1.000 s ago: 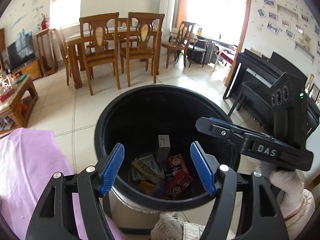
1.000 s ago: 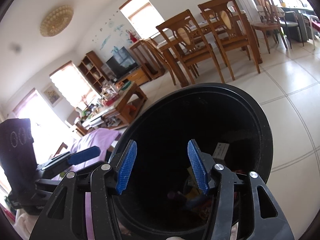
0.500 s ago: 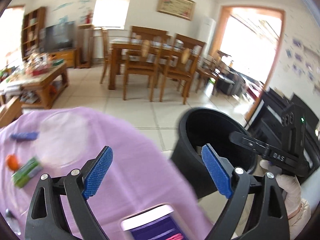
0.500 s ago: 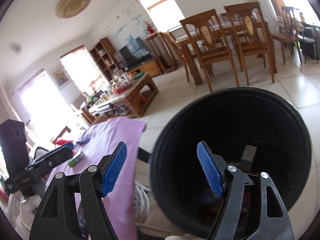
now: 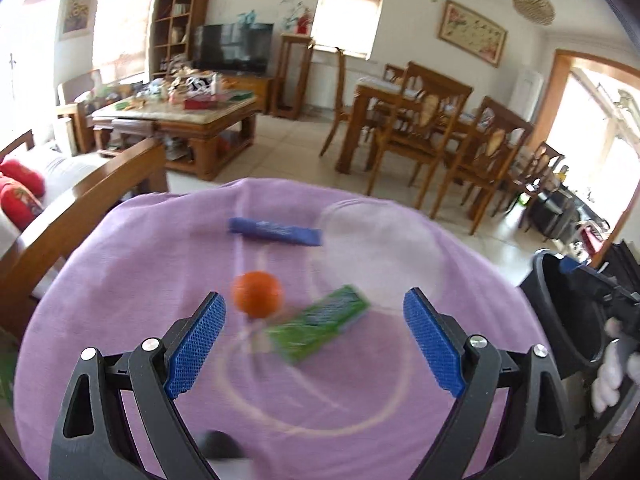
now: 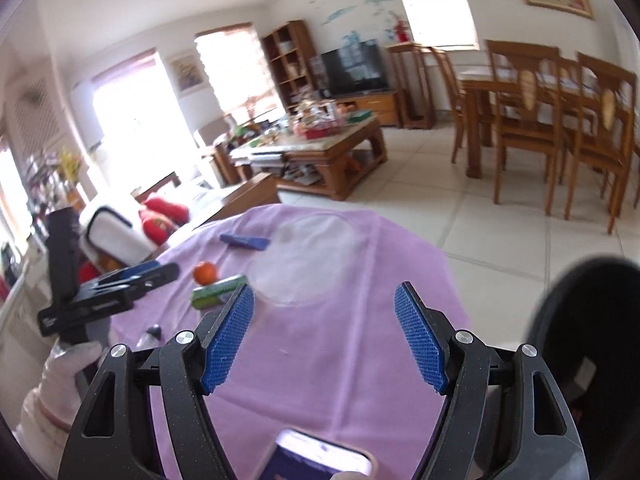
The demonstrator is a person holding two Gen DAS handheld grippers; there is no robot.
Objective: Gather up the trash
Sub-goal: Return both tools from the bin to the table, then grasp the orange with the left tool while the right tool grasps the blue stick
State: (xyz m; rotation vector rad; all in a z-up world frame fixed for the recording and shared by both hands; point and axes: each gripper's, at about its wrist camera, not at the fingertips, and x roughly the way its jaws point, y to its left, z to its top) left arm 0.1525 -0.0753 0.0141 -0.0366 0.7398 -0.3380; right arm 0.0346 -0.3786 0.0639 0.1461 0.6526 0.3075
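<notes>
A purple-clothed table bears an orange, green packet, blue packet and clear lid.

No readable text, brand, number or sign anywhere. Pale marks along the green pack and the blue bar, too smeared to read. Faint lettering on the side of the left gripper in the right wrist view, too small and soft to make out.
</notes>
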